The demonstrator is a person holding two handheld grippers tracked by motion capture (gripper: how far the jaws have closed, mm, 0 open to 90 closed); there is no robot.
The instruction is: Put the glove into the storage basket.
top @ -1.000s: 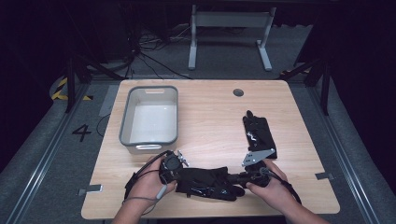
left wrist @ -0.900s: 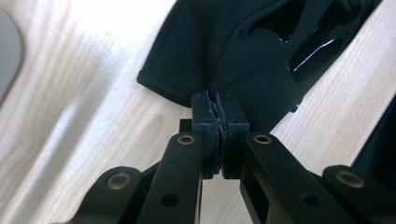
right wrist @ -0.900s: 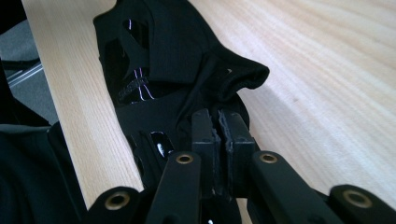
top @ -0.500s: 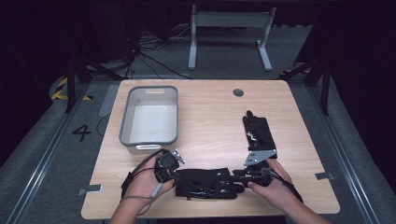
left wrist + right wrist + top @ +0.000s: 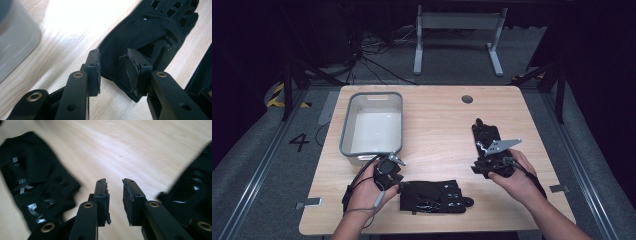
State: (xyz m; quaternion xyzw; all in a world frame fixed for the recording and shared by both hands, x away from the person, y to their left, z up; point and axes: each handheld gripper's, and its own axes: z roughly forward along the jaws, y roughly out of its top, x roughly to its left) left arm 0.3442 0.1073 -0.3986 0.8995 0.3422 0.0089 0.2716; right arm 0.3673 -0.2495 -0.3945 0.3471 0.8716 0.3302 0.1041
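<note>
A second earlier both claws had been down on the near black glove (image 5: pixel 434 197), one at each end of it. By now the right claw (image 5: pixel 486 168) had left the glove and moved off to the right and farther from the bench's front edge, and it sat at the near end of the second black glove (image 5: pixel 486 136) on the right half of the bench (image 5: pixel 437 125). The left claw (image 5: pixel 396 181) had hardly shifted and remained at the near glove's left end.

Both claws' jaws had just been opening. In the left gripper view the left claw (image 5: pixel 113 68) stood partly open, its pads astride the cuff edge of the near glove (image 5: pixel 150 30) but not pressing on it. In the right gripper view the right claw (image 5: pixel 115 195) stood partly open over bare wood with nothing between its jaws; the near glove (image 5: pixel 32 180) lay off to one side of it and the second glove (image 5: pixel 195 187) to the other.

The near glove lay flat close to the front edge of the bench, its long axis running left to right, cuff toward the left claw and fingers pointing right. The second glove lay with its long axis running from front to back. The grey bin (image 5: pixel 373 125) stood at the back left, well apart from both gloves.
</note>
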